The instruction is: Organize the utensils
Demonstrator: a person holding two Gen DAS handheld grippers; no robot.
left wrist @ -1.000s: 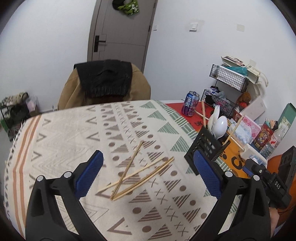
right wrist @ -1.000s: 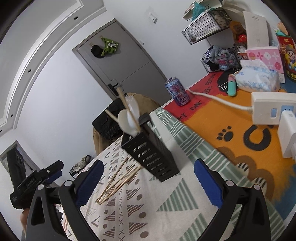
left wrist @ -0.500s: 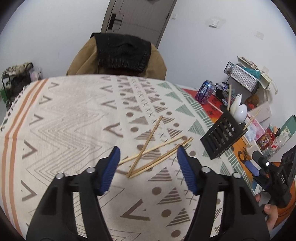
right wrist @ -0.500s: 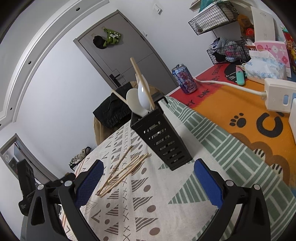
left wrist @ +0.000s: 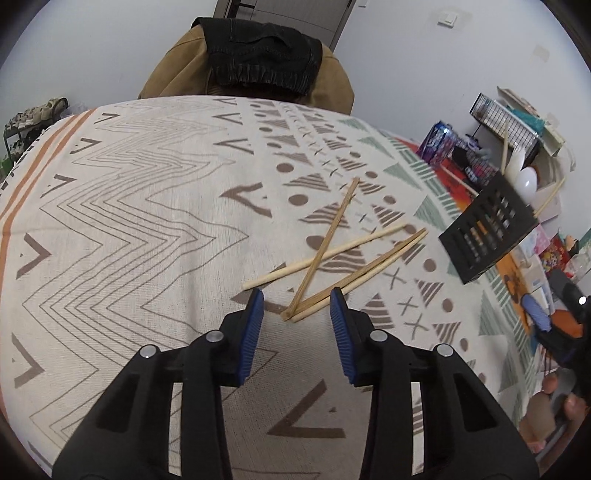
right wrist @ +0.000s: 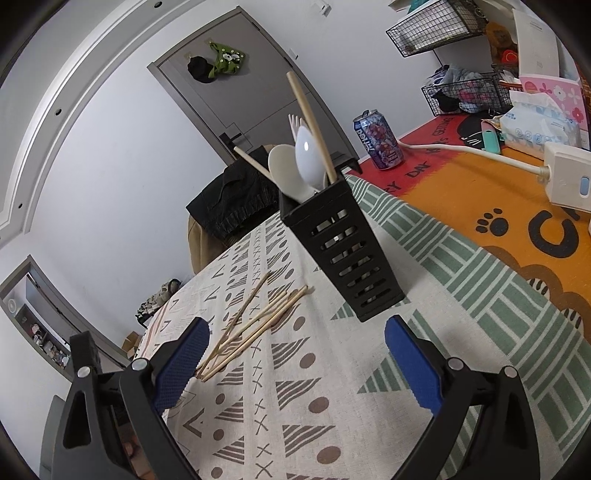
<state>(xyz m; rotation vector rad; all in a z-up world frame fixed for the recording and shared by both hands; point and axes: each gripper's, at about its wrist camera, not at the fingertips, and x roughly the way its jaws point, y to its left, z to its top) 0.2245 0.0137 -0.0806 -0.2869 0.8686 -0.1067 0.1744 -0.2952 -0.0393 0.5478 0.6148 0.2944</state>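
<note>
My left gripper sits just before the near ends of the chopsticks, which lie crossed on the tablecloth. Right of them stands the utensil holder, with spoons in it. Behind the holder stands a can; my right gripper is before the holder.

We see a woven cloth over the table, matt and slightly coarse. The chopsticks look like pale, unvarnished wood, dull in finish. The utensil holder is matt black plastic with slots, and the spoons in it are smooth white plastic with a soft sheen. The can is glossy printed metal. Each hand-held gripper has matt black plastic arms and ribbed blue pads. The wire baskets are thin black metal.
</note>
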